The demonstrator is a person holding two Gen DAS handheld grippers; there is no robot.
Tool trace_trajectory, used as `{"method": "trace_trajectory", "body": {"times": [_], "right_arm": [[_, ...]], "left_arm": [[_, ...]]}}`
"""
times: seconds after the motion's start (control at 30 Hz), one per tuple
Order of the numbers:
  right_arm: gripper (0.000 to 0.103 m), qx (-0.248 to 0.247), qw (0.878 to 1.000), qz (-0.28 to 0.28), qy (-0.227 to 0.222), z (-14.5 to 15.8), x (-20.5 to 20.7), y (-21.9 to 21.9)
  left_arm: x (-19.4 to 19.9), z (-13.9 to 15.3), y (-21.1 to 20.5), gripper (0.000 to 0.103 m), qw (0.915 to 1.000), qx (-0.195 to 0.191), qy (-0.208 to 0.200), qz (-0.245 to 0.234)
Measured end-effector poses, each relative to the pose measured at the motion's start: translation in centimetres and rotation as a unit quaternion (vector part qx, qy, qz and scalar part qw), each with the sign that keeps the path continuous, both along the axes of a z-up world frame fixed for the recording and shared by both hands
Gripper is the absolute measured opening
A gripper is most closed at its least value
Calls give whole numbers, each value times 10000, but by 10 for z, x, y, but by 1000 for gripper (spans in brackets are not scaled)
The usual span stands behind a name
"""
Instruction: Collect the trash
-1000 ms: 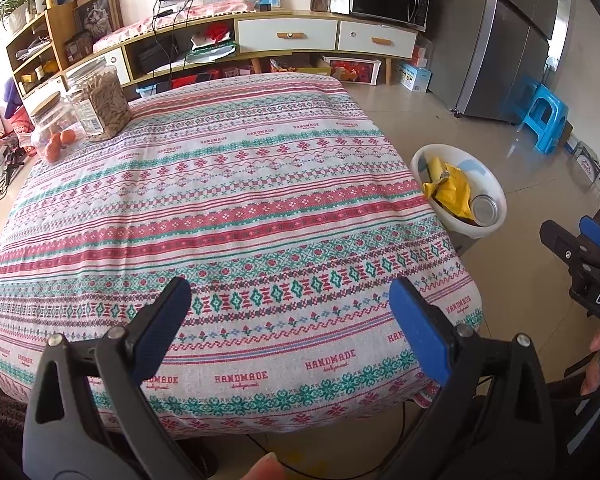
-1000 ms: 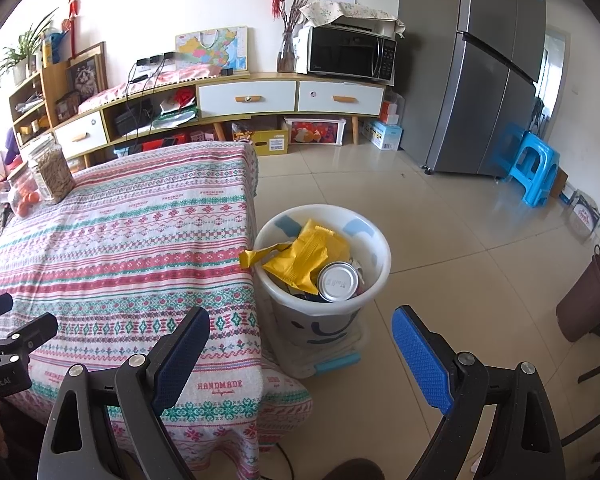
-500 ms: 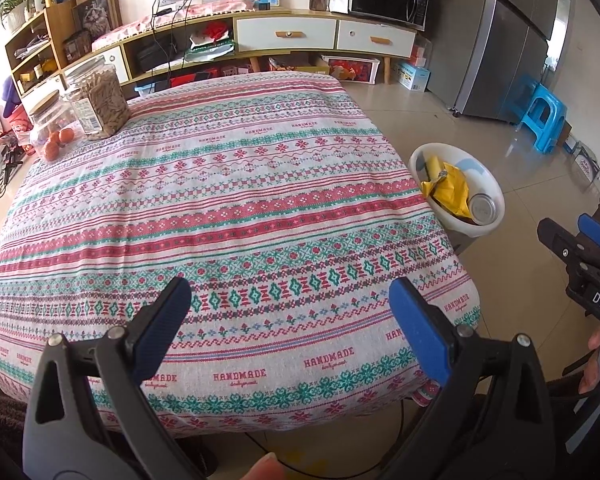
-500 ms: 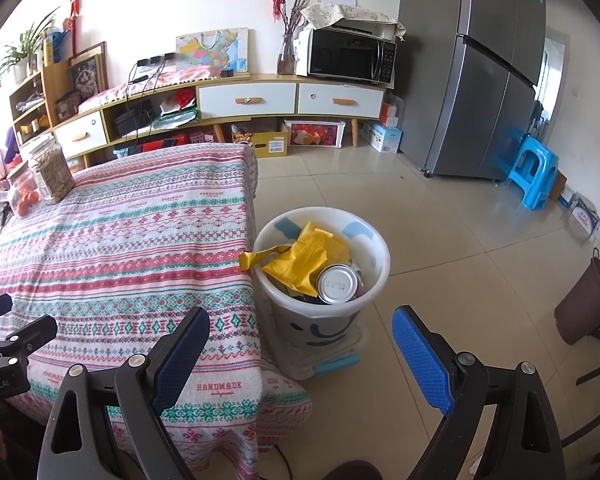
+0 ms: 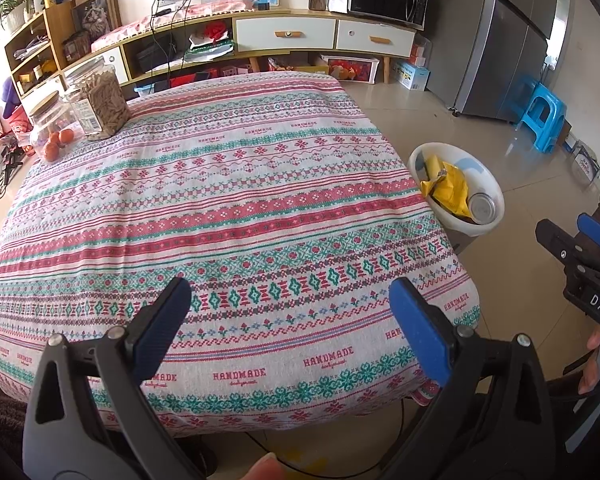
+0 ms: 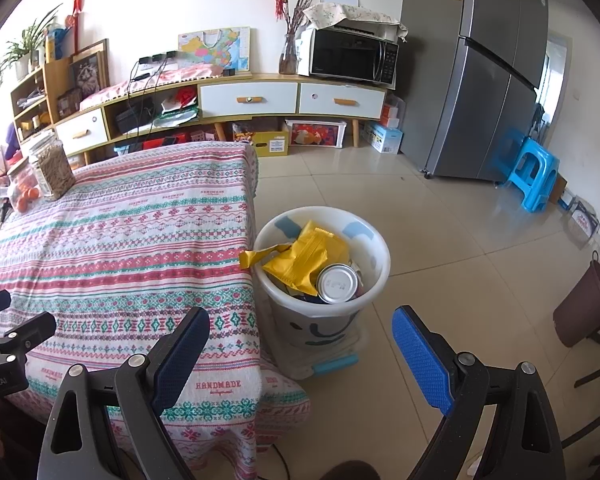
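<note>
A white trash bin (image 6: 374, 240) stands on the floor at the table's right side. It holds a yellow wrapper (image 6: 300, 258) and a metal can (image 6: 337, 283). The bin also shows in the left wrist view (image 5: 490, 188). My left gripper (image 5: 290, 312) is open and empty above the near edge of the patterned tablecloth (image 5: 220, 200). My right gripper (image 6: 300, 344) is open and empty, held in front of the bin. It shows at the right edge of the left wrist view (image 5: 576, 236).
Two jars, one with pasta (image 5: 102, 102) and one with oranges (image 5: 54, 136), stand at the table's far left corner. A sideboard (image 6: 260, 98), a fridge (image 6: 480, 80), a blue stool (image 6: 534, 174) and a brown bin (image 6: 588, 308) stand around the tiled floor.
Both grippers have drawn back very slightly from the table and bin. Nothing was taken hold of or let go.
</note>
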State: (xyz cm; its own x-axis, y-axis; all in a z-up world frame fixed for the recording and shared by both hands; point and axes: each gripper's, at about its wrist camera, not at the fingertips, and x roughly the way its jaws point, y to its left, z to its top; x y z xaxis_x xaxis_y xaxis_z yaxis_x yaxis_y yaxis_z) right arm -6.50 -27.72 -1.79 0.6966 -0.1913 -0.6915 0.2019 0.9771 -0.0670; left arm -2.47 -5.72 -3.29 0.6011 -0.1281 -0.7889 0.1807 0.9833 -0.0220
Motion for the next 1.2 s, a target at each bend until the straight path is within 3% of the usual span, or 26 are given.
{"method": "trace_trajectory", "body": {"times": [1.2], "right_arm": [[94,145,9997,158,97,-7,12,0]], "left_arm": [[7,-4,-7,99,9997,152,146,-97]]}}
